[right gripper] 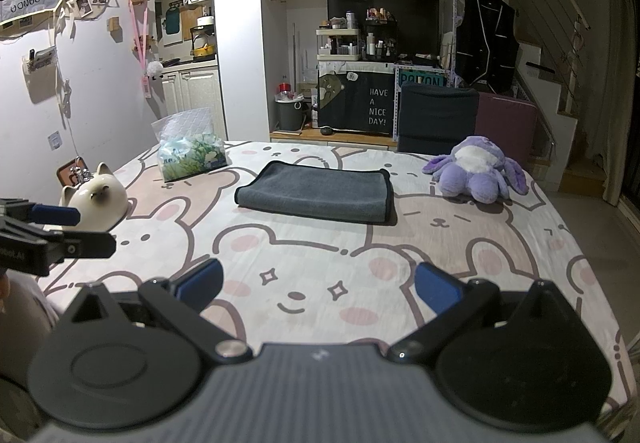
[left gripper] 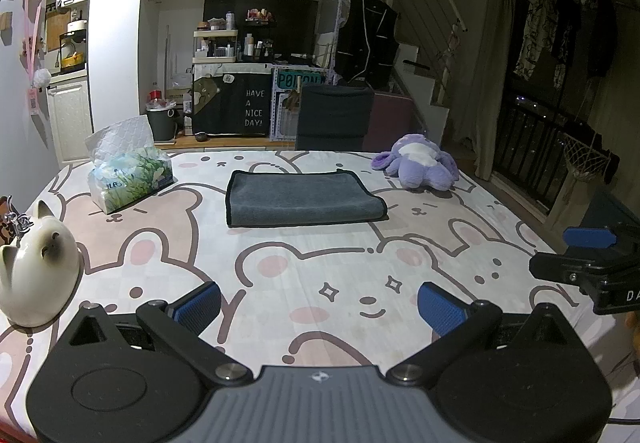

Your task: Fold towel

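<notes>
left claw [left gripper: 318, 303] jaws apart, empty | right claw [right gripper: 318, 285] jaws apart, empty | towel [left gripper: 302, 199] grey, already doubled, flat on table [left gripper: 280, 267] well ahead of both claws, none touching | judged soft, light, limp, so pinch near-edge corners | tissue pack [left gripper: 130, 179] ahead-left, tissue sticking out

Folded towel [right gripper: 318, 193] lies beyond the spread-fingered right gripper [right gripper: 318, 285].

Frame edges cut off the white cat figurine [left gripper: 38, 263] and the neighbouring claw [left gripper: 592, 259].
</notes>
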`<state>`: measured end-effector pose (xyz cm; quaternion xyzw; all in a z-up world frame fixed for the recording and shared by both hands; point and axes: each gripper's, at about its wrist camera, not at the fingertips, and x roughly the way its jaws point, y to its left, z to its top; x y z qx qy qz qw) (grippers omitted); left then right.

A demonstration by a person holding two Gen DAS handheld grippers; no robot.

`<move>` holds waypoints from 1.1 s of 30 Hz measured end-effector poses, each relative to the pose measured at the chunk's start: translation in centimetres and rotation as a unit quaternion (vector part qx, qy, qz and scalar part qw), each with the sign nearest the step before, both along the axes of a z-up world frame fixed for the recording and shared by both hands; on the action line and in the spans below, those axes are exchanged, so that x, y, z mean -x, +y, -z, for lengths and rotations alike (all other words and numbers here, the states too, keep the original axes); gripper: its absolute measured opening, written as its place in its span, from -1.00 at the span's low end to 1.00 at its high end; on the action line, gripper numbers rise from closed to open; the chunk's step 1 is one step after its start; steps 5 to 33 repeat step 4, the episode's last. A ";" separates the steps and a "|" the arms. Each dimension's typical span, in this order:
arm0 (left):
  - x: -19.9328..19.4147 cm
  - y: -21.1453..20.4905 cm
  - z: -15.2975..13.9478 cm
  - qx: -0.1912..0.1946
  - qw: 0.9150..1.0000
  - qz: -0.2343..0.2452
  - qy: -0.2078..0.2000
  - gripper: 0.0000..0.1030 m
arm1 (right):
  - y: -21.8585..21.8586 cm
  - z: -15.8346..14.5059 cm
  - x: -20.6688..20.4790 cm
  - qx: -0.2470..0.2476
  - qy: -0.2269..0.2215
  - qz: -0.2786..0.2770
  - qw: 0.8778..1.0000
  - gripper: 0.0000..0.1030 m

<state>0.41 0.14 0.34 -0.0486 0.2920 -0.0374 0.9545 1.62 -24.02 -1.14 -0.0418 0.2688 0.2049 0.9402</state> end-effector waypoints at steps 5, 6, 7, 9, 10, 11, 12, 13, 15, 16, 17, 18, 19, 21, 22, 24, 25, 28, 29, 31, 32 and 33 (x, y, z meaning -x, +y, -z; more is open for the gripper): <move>0.0 0.0 0.0 -0.001 1.000 -0.001 0.000 1.00 | 0.0 0.0 0.0 -0.001 0.000 0.000 1.000 0.99; 0.0 0.0 0.0 -0.001 1.000 -0.001 0.000 1.00 | 0.0 0.0 0.0 -0.001 0.000 0.000 1.000 0.99; 0.0 0.0 0.0 -0.001 1.000 -0.001 0.000 1.00 | 0.0 0.0 0.0 -0.001 0.000 0.000 1.000 0.99; 0.0 0.0 0.0 -0.001 1.000 -0.001 0.000 1.00 | 0.0 0.0 0.0 -0.001 0.000 0.000 1.000 0.99; 0.0 0.0 0.0 -0.001 1.000 -0.001 0.000 1.00 | 0.0 0.0 0.0 -0.001 0.000 0.000 1.000 0.99; 0.0 0.0 0.0 -0.001 1.000 -0.001 0.000 1.00 | 0.0 0.0 0.0 -0.001 0.000 0.000 1.000 0.99; 0.0 0.0 0.0 -0.001 1.000 -0.001 0.000 1.00 | 0.0 0.0 0.0 -0.001 0.000 0.000 1.000 0.99; 0.0 0.0 0.0 -0.001 1.000 -0.001 0.000 1.00 | 0.0 0.0 0.0 -0.001 0.000 0.000 1.000 0.99; 0.0 0.0 0.0 -0.001 1.000 -0.001 0.000 1.00 | 0.0 0.0 0.0 -0.001 0.000 0.000 1.000 0.99; 0.0 0.0 0.0 -0.001 1.000 -0.001 0.000 1.00 | 0.0 0.0 0.0 -0.001 0.000 0.000 1.000 0.99; 0.0 0.0 0.0 -0.001 1.000 -0.001 0.000 1.00 | 0.0 0.0 0.0 -0.001 0.000 0.000 1.000 0.99; 0.0 0.0 0.0 -0.001 1.000 -0.001 0.000 1.00 | 0.0 0.0 0.0 -0.001 0.000 0.000 1.000 0.99; 0.0 0.0 0.0 -0.001 1.000 -0.001 0.000 1.00 | 0.0 0.0 0.0 -0.001 0.000 0.000 1.000 0.99; 0.0 0.0 0.0 -0.001 1.000 -0.001 0.000 1.00 | 0.0 0.0 0.0 -0.001 0.000 0.000 1.000 0.99; 0.0 0.0 0.0 -0.001 1.000 -0.001 0.000 1.00 | 0.0 0.0 0.0 -0.001 0.000 0.000 1.000 0.99; 0.0 0.0 0.0 -0.001 1.000 -0.001 0.000 1.00 | 0.0 0.0 0.0 -0.001 0.000 0.000 1.000 0.99; 0.0 0.0 0.0 -0.001 1.000 -0.001 0.000 1.00 | 0.0 0.0 0.0 -0.001 0.000 0.000 1.000 0.99; 0.0 0.0 0.0 -0.001 1.000 -0.001 0.000 1.00 | 0.0 0.0 0.0 -0.001 0.000 0.000 1.000 0.99; 0.0 0.0 0.0 -0.001 1.000 -0.001 0.000 1.00 | 0.0 0.0 0.0 -0.001 0.000 0.000 1.000 0.99; 0.0 0.0 0.0 -0.001 1.000 -0.001 0.000 1.00 | 0.0 0.0 0.0 -0.001 0.000 0.000 1.000 0.99; 0.0 0.0 0.0 -0.001 1.000 -0.001 0.000 1.00 | 0.0 0.0 0.0 -0.001 0.000 0.000 1.000 0.99; 0.0 0.0 0.0 -0.001 1.000 -0.001 0.000 1.00 | 0.0 0.0 0.0 -0.001 0.000 0.000 1.000 0.99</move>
